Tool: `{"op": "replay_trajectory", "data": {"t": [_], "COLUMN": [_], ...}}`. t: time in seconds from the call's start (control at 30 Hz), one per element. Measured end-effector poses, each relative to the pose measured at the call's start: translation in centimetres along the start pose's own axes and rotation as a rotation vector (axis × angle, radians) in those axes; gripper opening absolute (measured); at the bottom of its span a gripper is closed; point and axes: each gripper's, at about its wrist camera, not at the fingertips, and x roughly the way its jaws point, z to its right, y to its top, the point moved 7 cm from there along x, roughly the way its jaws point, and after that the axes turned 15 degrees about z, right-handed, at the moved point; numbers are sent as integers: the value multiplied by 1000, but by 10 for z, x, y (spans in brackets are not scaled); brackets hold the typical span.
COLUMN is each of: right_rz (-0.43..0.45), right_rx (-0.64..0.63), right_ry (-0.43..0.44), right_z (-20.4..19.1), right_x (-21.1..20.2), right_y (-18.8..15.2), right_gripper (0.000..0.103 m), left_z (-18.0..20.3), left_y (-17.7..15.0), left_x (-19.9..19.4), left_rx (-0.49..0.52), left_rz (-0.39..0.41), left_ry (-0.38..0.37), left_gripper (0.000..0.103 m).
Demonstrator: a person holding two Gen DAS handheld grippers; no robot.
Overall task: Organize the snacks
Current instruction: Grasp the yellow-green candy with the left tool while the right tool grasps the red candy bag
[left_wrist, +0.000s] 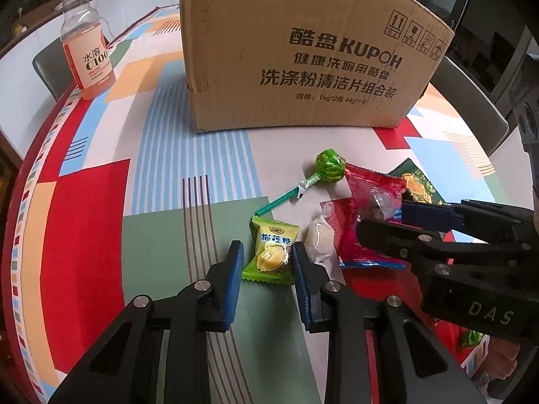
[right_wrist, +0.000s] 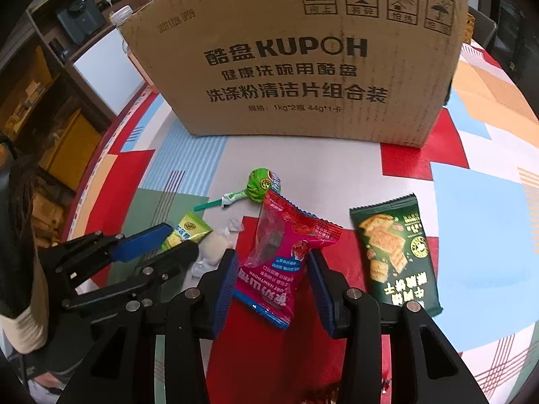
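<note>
At lower centre the left gripper (left_wrist: 267, 264) stands open with a green durian candy packet (left_wrist: 272, 253) between its blue pads, and a clear-wrapped pale sweet (left_wrist: 319, 235) lies just right of it. The right gripper (left_wrist: 387, 222) reaches in from the right edge over a red snack packet (left_wrist: 370, 195), beside a green lollipop (left_wrist: 328, 166). A cardboard box (left_wrist: 303, 54) fills the upper centre, with a bottle (left_wrist: 88, 50) at upper left on the patterned tablecloth (left_wrist: 84, 219).

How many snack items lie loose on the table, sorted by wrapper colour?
Green: 3 (lollipop, durian candy, dark green cracker pack)
Red: 1 (hawthorn snack pack)
Clear: 1 (white wrapped candy)
Total: 5
</note>
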Motion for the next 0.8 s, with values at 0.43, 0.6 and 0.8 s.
{"op": "replay_trajectory", "data": {"t": [0.43,0.6,0.8], "right_rz": [15,45,92], "right_rx": [-1,4,-2], "right_ry": [14,10,9], "right_z": [4,7,7], "right_x": [1,-14,-33], "right_y": [-1,3,13], "right_gripper": [30,30,30], "left_z": [6,10,17], "left_y": [14,23,43], "left_x": [-25,-38,-63], "left_rx": [-13,-16,0], "left_rz": [70,107,183], "left_ry": [-6,-12,-15], "left_gripper": [28,28,28]}}
